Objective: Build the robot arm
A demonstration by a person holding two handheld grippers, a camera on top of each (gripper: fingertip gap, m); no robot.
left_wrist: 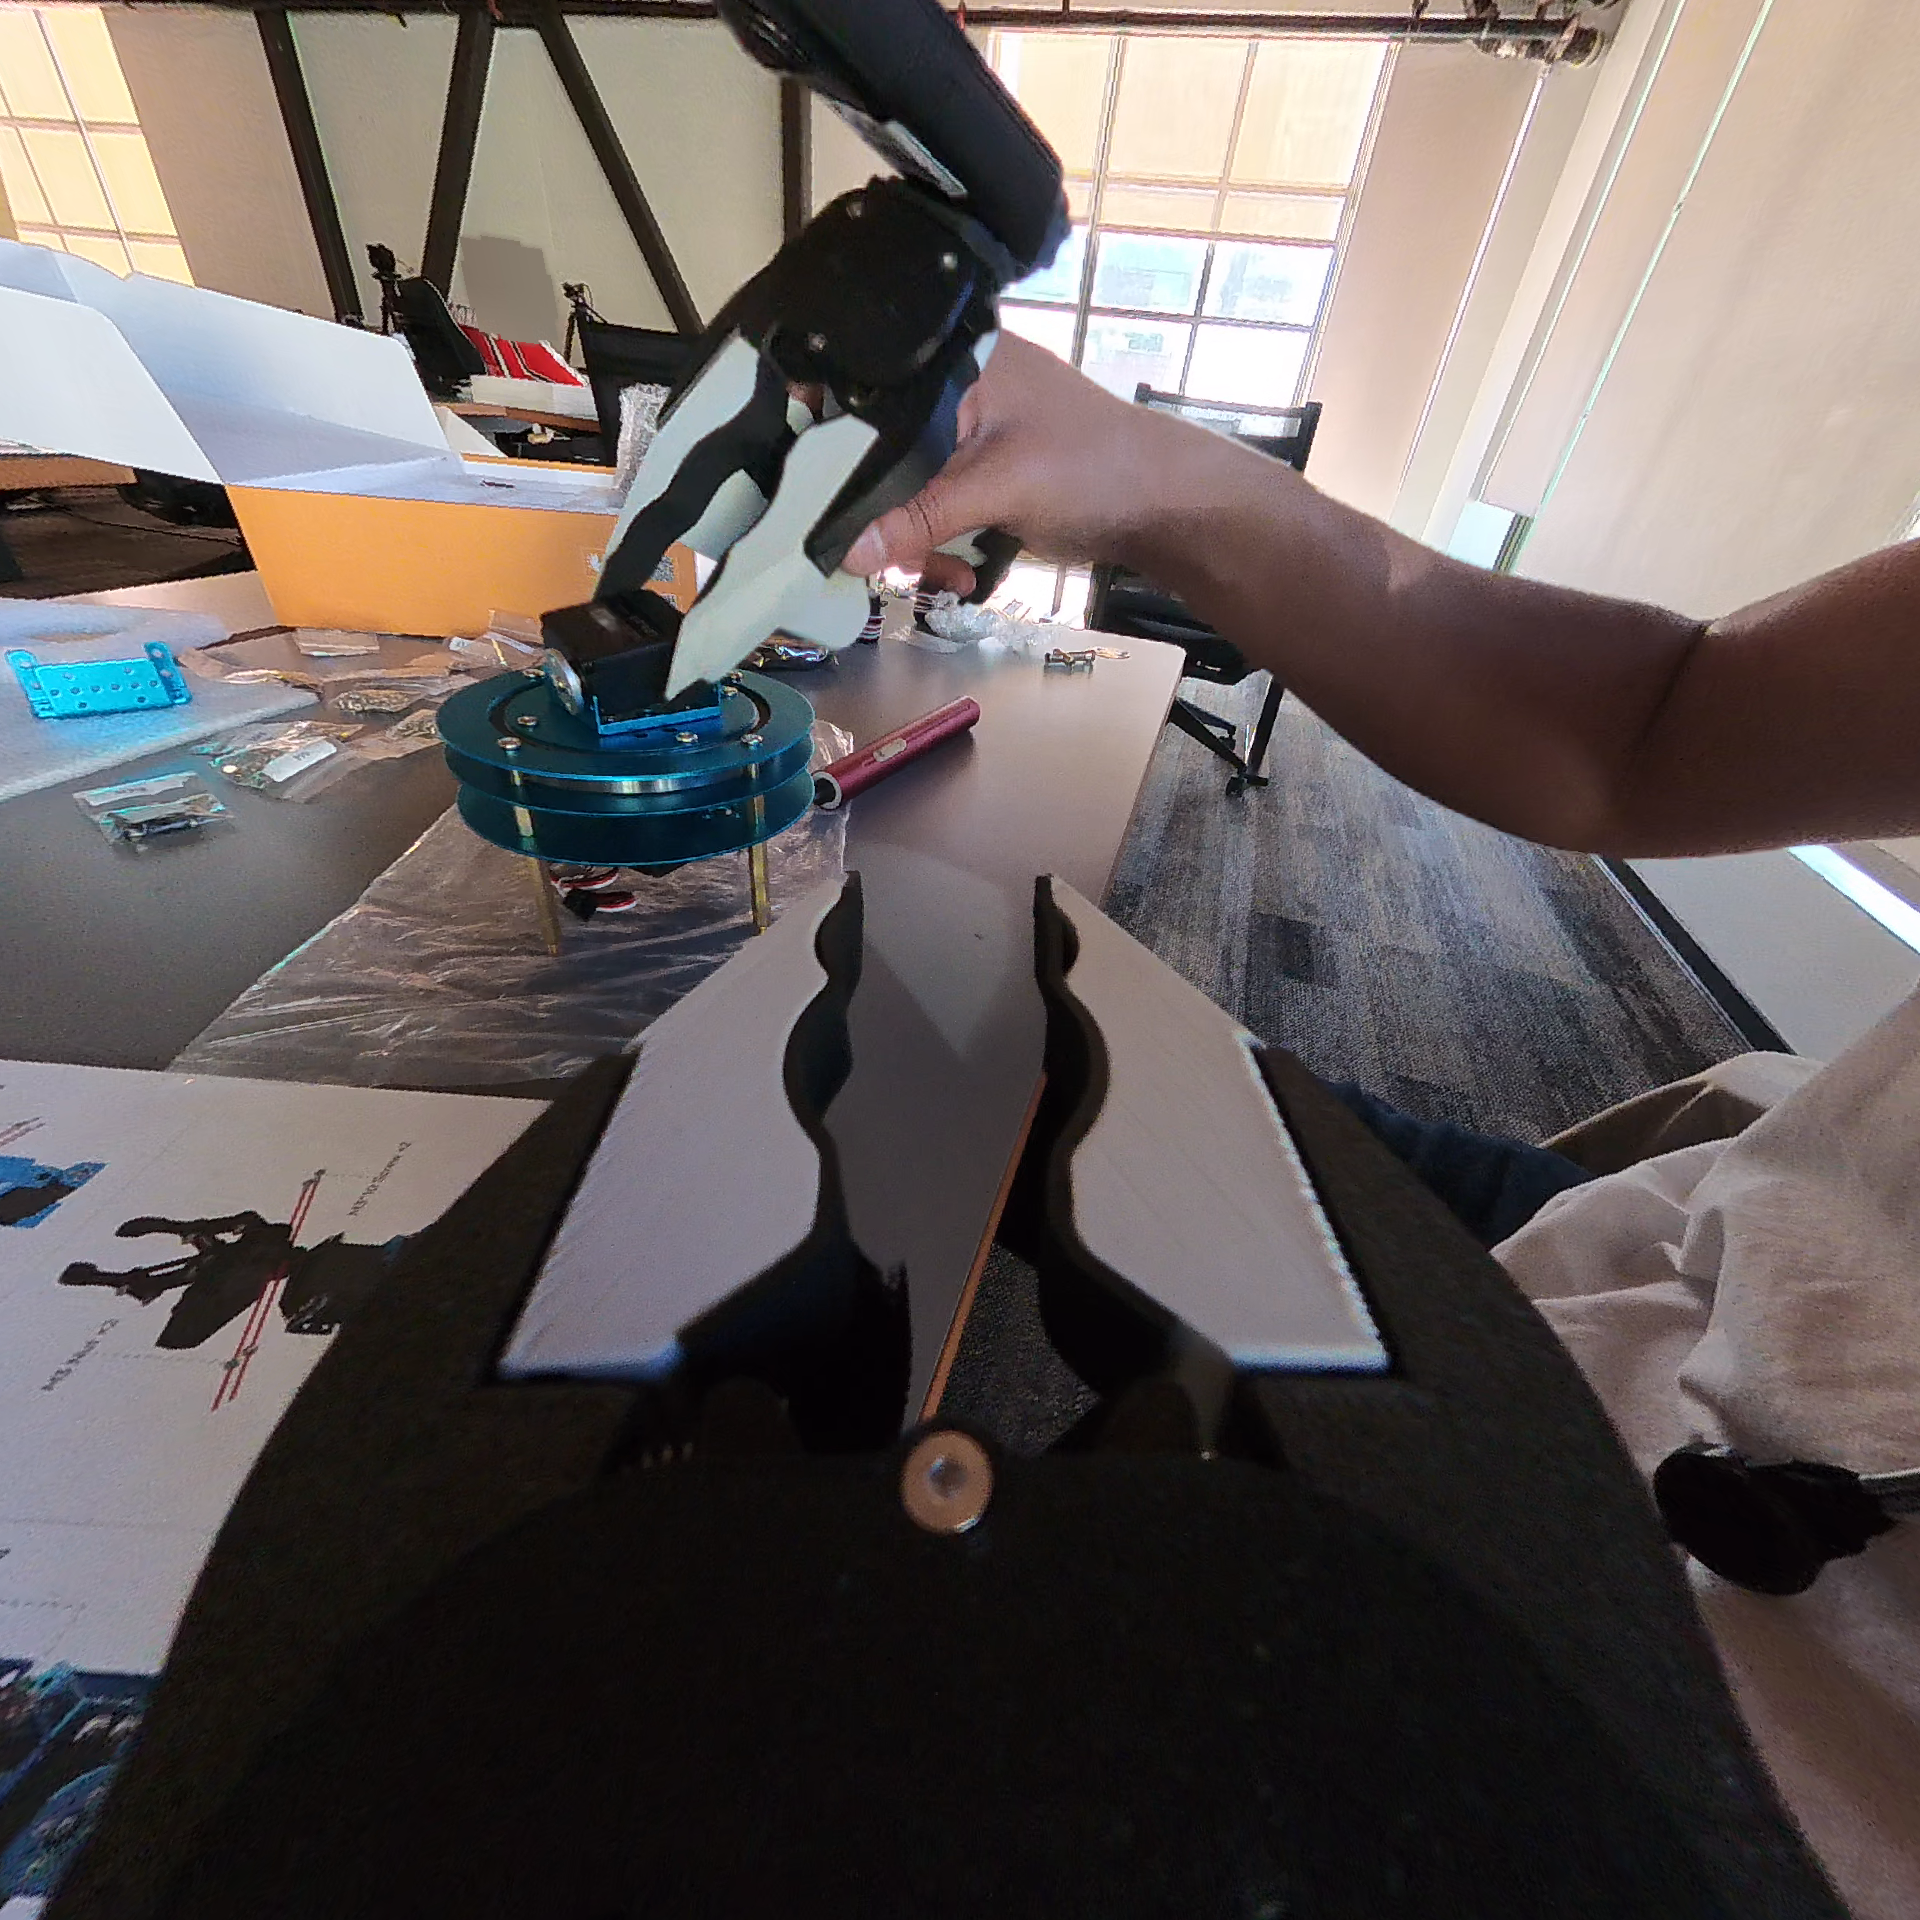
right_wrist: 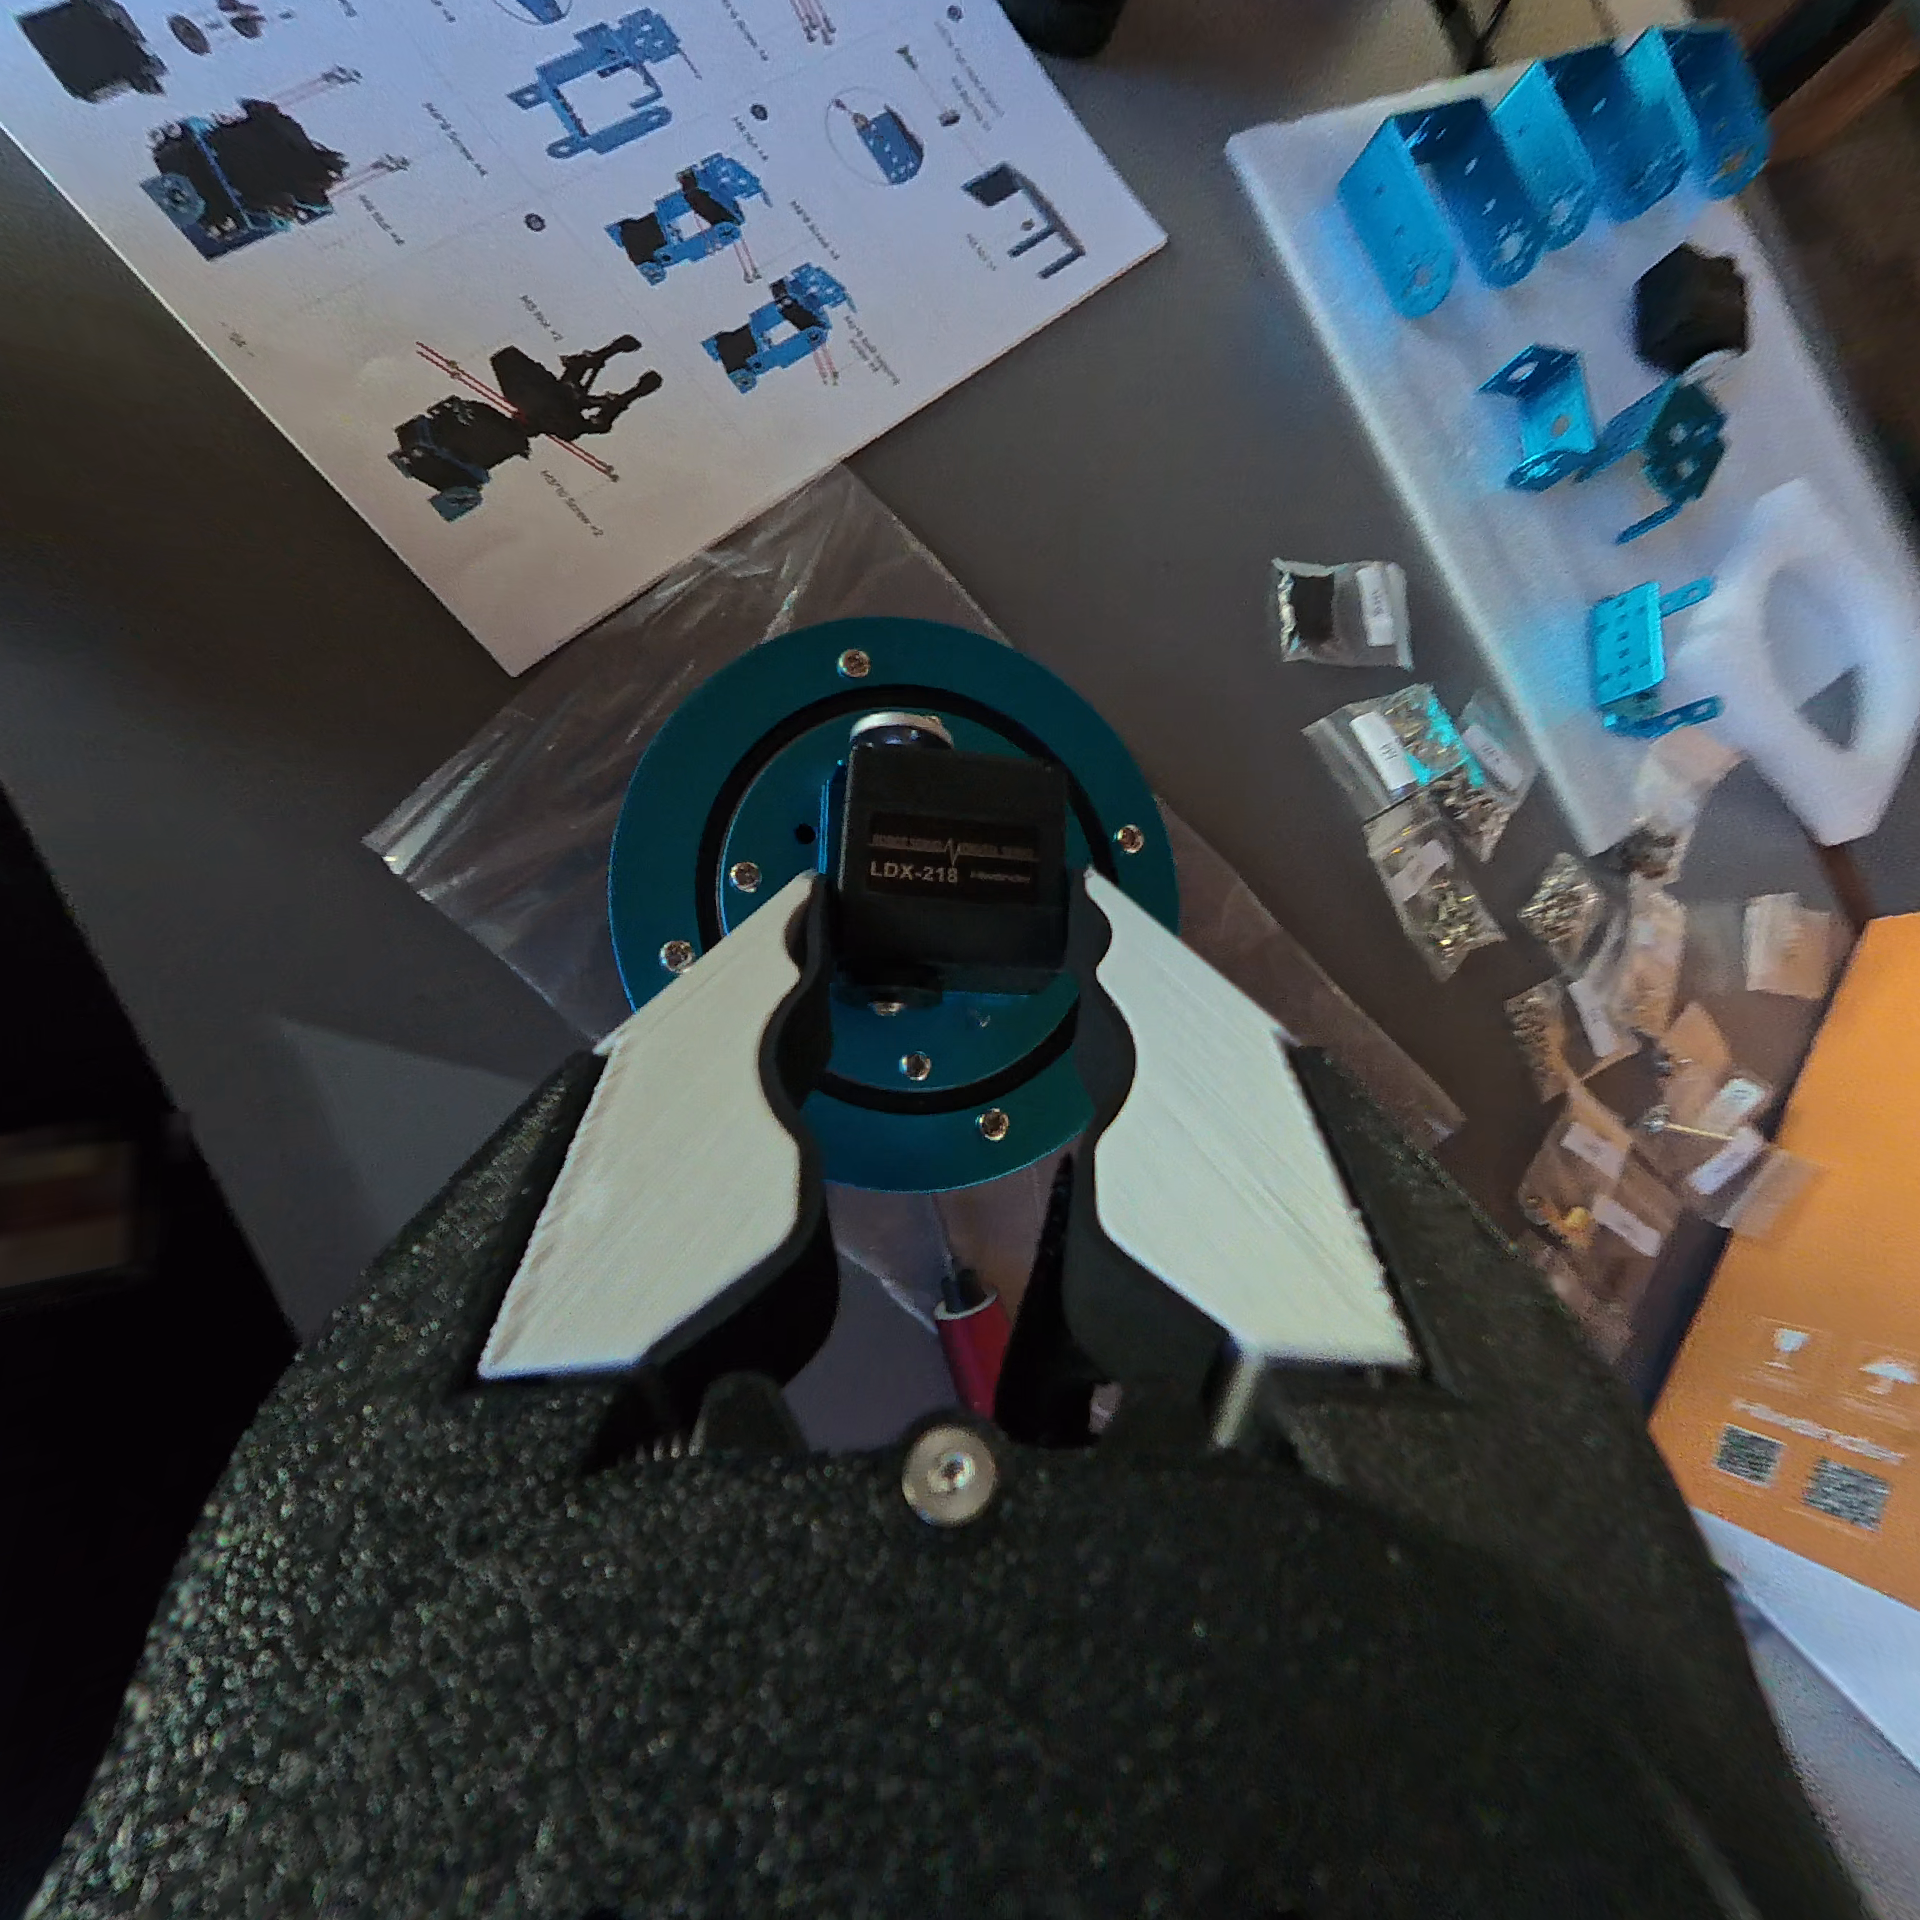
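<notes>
Round base (right_wrist: 665, 831): glossy teal metal; servo (right_wrist: 951, 862): matt black plastic; sheet (left_wrist: 436, 977): clear plastic.

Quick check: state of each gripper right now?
Left gripper: open, empty, above the table.
Right gripper: open around the black servo on the blue round base.

Things you can't see well

The blue brackets (right_wrist: 1558, 177) look smeary, and the little bags (right_wrist: 1455, 831) are too small to tell what's inside. The paper sheet (right_wrist: 582, 260) runs off the top edge. The round blue base (right_wrist: 665, 831) hides behind the black box (right_wrist: 951, 873).
</notes>
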